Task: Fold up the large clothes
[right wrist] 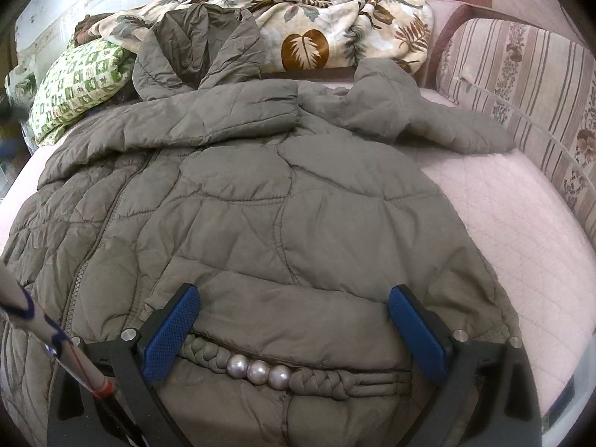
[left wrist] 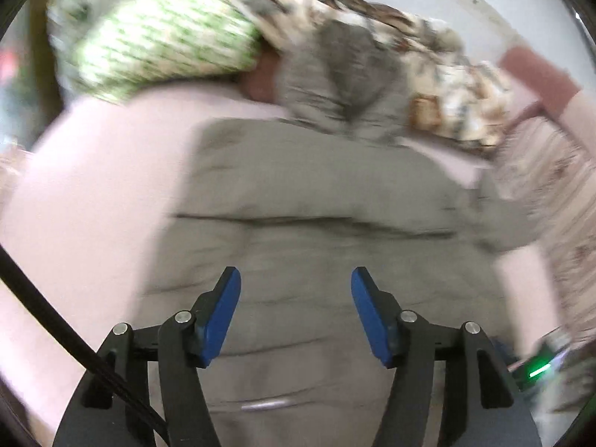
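Observation:
An olive-grey quilted jacket (right wrist: 260,201) lies spread on a pink quilted bed (right wrist: 514,231), hood toward the far side, one sleeve folded across the chest and the other sleeve (right wrist: 439,123) stretched to the right. A braided trim with three silver beads (right wrist: 259,372) sits at its near hem. My right gripper (right wrist: 294,300) hovers open over that hem, nothing between its blue pads. In the blurred left wrist view my left gripper (left wrist: 296,279) stands open above the jacket (left wrist: 316,201), its blue pads apart with only fabric below them.
A leaf-print blanket (right wrist: 324,29) is heaped at the far side, with a green-and-white patterned pillow (right wrist: 74,89) at the far left. A striped floral cushion (right wrist: 521,85) lines the right edge. A black cable (left wrist: 56,327) crosses the left wrist view's lower left.

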Available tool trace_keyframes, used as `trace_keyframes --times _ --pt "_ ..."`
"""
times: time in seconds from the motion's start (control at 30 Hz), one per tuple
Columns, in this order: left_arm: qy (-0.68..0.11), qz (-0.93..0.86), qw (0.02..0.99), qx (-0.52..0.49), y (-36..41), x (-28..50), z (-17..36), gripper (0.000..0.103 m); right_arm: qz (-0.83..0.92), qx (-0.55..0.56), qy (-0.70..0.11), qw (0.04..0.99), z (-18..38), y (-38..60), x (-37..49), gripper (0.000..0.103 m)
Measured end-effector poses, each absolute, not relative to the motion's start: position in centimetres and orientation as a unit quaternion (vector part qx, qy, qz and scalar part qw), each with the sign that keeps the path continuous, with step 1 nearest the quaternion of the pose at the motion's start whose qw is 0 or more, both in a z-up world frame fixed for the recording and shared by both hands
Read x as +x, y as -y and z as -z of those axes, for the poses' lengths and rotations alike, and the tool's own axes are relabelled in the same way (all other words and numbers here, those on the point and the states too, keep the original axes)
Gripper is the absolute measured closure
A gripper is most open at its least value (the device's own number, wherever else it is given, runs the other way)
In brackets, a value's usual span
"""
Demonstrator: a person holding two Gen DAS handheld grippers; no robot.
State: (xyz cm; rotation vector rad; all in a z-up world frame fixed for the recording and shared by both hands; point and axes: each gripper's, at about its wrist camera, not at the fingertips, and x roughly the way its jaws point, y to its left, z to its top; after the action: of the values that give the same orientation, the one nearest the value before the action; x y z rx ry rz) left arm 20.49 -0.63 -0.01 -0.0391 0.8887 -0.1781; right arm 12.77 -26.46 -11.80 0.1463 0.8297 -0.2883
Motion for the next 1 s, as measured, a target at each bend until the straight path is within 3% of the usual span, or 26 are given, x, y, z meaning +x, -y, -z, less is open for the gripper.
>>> trace_keyframes --times 0.1,0.17,0.37,0.63,0.7,0.73,0.77,0.87,0.93,1.0 --pt "-0.399 0.015 0.917 0.016 -2.8 19.1 1.0 0.042 0.131 0.07 -0.425 0.893 11.0 26.7 13.2 0.001" --pt "-0.396 0.0 0.918 0.009 -4.8 19.0 1.8 0.042 0.131 0.077 -0.423 0.893 9.2 27.0 13.3 0.008" --pt "-0.408 -0.005 0.912 -0.04 -8.5 20.4 3.7 0.042 0.126 0.147 -0.425 0.884 5.4 28.1 18.8 0.008" --pt "-0.43 -0.001 0.902 -0.043 -8.9 21.9 5.3 0.042 0.163 0.287 -0.459 0.825 9.7 31.8 30.3 0.013" --pt "-0.437 -0.005 0.898 -0.046 -9.1 22.3 5.7 0.042 0.169 0.303 -0.462 0.816 10.0 32.0 31.7 0.035" --pt "-0.441 -0.007 0.896 -0.048 -9.0 22.5 5.9 0.042 0.168 0.314 -0.463 0.812 9.9 32.2 32.1 0.062" --pt "-0.446 -0.007 0.894 -0.048 -9.0 22.6 6.1 0.042 0.171 0.32 -0.457 0.812 9.5 32.4 32.4 0.073" --pt "-0.457 -0.003 0.888 -0.042 -8.5 22.8 6.7 0.042 0.198 0.293 -0.446 0.822 8.3 33.1 32.5 0.081" --pt "-0.462 0.004 0.886 -0.032 -7.9 22.7 6.9 0.042 0.222 0.261 -0.464 0.817 8.7 33.4 33.0 0.081" --pt "-0.461 0.008 0.887 -0.029 -7.6 22.5 6.8 0.042 0.227 0.236 -0.478 0.815 9.0 33.2 33.3 0.073"
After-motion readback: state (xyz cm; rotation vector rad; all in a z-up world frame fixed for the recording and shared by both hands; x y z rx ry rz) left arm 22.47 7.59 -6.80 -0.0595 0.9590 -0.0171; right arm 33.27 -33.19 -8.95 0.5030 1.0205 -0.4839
